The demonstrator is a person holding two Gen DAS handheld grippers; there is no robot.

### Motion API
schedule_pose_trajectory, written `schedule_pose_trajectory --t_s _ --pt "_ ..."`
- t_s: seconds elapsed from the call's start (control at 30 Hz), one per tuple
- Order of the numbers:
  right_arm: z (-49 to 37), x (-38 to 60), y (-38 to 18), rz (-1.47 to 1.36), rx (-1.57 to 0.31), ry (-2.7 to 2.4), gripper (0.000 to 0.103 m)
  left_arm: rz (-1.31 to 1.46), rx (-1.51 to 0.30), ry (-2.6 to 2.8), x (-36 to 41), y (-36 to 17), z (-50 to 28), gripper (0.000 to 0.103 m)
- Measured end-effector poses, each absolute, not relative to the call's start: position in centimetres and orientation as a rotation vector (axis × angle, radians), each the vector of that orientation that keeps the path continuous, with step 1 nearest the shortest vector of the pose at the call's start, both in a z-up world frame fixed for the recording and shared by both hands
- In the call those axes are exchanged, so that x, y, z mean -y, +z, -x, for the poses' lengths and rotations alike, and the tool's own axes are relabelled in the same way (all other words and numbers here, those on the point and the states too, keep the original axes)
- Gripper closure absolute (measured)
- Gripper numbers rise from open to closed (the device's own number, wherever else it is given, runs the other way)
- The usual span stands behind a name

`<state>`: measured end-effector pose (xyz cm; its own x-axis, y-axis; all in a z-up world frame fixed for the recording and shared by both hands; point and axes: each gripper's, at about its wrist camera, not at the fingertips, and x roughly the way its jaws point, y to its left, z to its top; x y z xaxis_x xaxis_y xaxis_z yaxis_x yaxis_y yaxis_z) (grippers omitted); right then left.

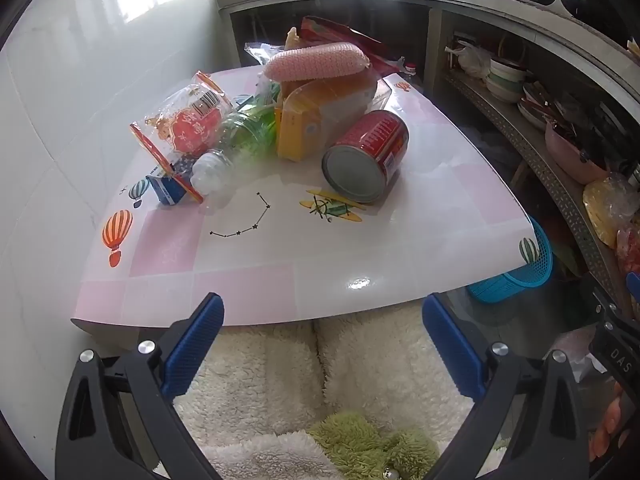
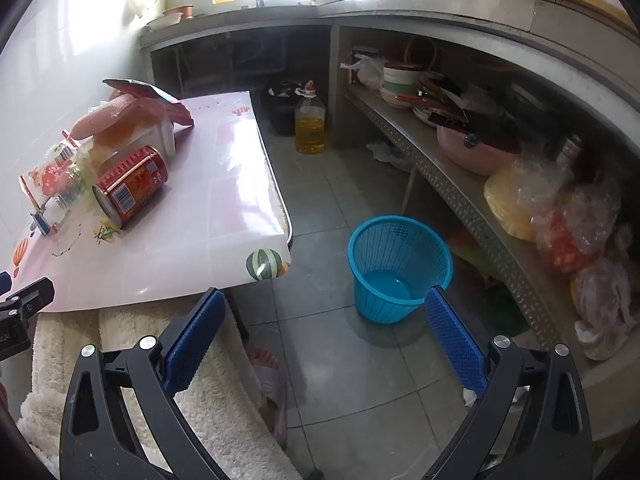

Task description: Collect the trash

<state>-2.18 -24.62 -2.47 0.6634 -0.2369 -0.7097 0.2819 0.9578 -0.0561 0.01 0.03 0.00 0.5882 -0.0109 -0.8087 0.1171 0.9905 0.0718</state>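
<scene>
Jaws spread wide and empty on both hand-held tools: the left gripper (image 1: 322, 344) hangs over a lap in cream fleece at the near edge of the table (image 1: 280, 288), its blue pads clear of everything, while the right gripper (image 2: 324, 344) points past the table's corner at the tiled floor, gripping nothing. Just beyond the right gripper, on the floor beside the table, stands the blue mesh wastebasket (image 2: 400, 264), which looks empty. On the balloon-print tabletop, well short of either tool, the trash waits in one heap: a red tin can (image 1: 366, 156) on its side nearest the front, a clear plastic bottle (image 1: 212, 170) and a small blue carton (image 1: 168, 188) to the left under a crinkled snack wrapper (image 1: 184, 120), a green plastic bottle (image 1: 250, 132) behind them, then a yellow bag (image 1: 320, 120) topped by a pink mesh sponge (image 1: 316, 62) and a red foil packet (image 1: 344, 36) at the back. The likely trouble starts with the can: lying on its side on a glossy surface, it could roll toward the edge if nudged rather than squarely pinched. The heap leans on itself, so pulling one piece may topple others, and the thin wrapper could slip from the pads. The basket sits low, off to the side, so a careless drop may miss.
</scene>
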Motion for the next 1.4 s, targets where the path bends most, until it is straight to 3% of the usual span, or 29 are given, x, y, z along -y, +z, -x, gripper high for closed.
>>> schedule_pose_trajectory --t_s 1.4 --pt "1.96 24.19 -1.72 -0.04 -0.78 -0.305 0.008 -0.108 -0.933 -0.102 0.05 0.62 -0.1 0.006"
